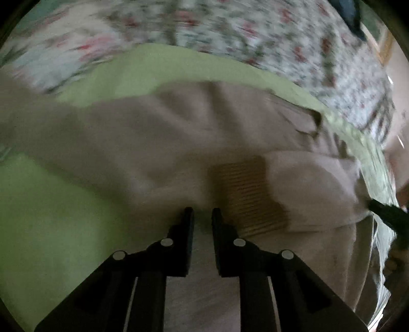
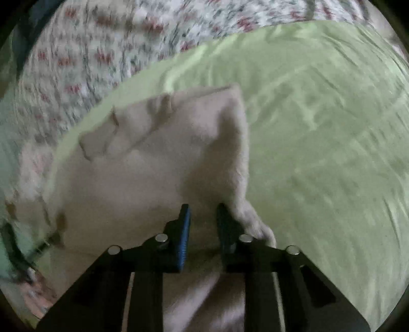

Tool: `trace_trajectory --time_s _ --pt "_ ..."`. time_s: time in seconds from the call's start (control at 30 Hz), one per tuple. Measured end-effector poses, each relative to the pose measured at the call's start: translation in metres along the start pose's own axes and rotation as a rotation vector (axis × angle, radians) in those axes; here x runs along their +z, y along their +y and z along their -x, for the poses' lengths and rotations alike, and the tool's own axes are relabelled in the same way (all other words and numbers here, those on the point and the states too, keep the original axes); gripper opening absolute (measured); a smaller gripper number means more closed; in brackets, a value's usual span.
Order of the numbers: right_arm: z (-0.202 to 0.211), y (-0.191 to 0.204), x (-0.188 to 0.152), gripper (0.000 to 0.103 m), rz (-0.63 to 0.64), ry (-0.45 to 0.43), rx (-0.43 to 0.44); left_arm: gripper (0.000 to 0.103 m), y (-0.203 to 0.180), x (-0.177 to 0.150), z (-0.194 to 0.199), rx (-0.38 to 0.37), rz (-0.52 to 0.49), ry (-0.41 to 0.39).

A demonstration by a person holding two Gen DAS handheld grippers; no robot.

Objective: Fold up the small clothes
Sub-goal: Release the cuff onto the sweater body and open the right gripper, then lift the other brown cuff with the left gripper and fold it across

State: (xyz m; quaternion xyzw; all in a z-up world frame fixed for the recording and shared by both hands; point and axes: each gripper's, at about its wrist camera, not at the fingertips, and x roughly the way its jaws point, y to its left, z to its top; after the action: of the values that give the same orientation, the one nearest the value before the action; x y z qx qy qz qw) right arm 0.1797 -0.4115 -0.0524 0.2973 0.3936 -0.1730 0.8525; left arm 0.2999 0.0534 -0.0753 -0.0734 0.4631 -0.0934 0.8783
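A pale beige garment (image 1: 179, 132) with a ribbed cuff (image 1: 250, 194) lies on a light green sheet (image 1: 46, 217). My left gripper (image 1: 202, 213) has its jaws nearly together with beige cloth between them. In the right wrist view the same garment (image 2: 158, 158) hangs in folds over the green sheet (image 2: 319, 140). My right gripper (image 2: 203, 213) is shut on its edge, and cloth bunches over the right finger (image 2: 225, 224). The other gripper's black tip (image 1: 388, 217) shows at the right edge of the left wrist view.
A floral bedcover (image 1: 268, 38) lies beyond the green sheet; it also shows in the right wrist view (image 2: 97, 51). A dark object (image 1: 352, 12) sits at the top right. Both views are blurred by motion.
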Motion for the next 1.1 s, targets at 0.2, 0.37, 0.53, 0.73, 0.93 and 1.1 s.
trace_trajectory --time_s 0.2,0.37,0.53,0.73,0.93,1.1 --pt "0.046 0.043 -0.037 0.053 0.105 -0.045 0.121 0.045 0.090 0.014 0.041 0.102 0.191 -0.086" --pt "0.053 0.053 -0.081 0.053 0.154 0.031 0.173 0.076 0.166 0.046 0.076 0.184 0.360 -0.198" --pt "0.041 0.060 -0.097 0.053 0.151 0.084 0.180 0.081 0.225 0.077 0.089 0.247 0.491 -0.273" --pt "0.026 0.064 -0.098 0.053 0.136 0.122 0.183 0.072 0.270 0.106 0.095 0.312 0.554 -0.333" --pt "0.028 0.063 -0.097 0.053 0.139 0.124 0.184 0.008 0.263 0.116 0.106 0.309 0.476 -0.360" --pt "0.033 0.062 -0.101 0.053 0.135 0.119 0.195 0.008 0.208 0.104 0.120 0.246 0.362 -0.398"
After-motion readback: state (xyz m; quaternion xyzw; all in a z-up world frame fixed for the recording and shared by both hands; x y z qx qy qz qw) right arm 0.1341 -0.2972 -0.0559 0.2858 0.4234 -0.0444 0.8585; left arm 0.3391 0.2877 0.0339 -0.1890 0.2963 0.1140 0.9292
